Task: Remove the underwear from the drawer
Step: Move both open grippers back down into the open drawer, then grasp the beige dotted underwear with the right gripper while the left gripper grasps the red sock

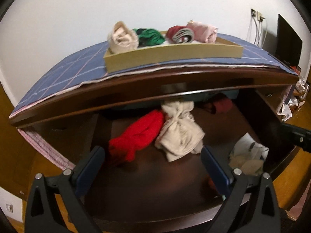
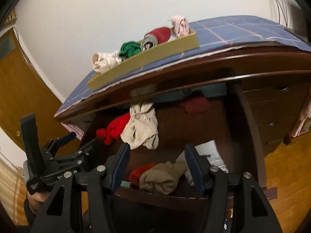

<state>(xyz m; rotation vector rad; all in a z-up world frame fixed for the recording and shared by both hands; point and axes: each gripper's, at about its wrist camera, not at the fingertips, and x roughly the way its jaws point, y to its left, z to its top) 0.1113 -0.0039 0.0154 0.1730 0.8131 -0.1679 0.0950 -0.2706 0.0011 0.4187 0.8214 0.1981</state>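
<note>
The dark wooden drawer (image 1: 147, 176) (image 2: 167, 128) stands pulled out below the desk top. Inside lie a red garment (image 1: 136, 137) (image 2: 114, 129) and a cream garment (image 1: 180, 134) (image 2: 141, 130), side by side. Nearer the front lie a beige garment (image 2: 165, 176) and a white piece (image 1: 248, 155) (image 2: 208, 151). A dark red item (image 1: 223, 104) (image 2: 194, 104) sits at the back. My left gripper (image 1: 153, 155) (image 2: 81, 141) hangs open above the drawer's front, nothing between its fingers. My right gripper (image 2: 157, 151) is open over the beige garment, not touching it.
On the blue checked cloth (image 1: 64, 77) on the desk top stands a shallow cardboard tray (image 1: 175, 54) (image 2: 147, 60) with rolled cream, green, red-grey and pink garments. More drawers (image 2: 276, 112) lie to the right. A monitor (image 1: 287, 42) stands far right. A hand (image 2: 38, 198) holds the left gripper.
</note>
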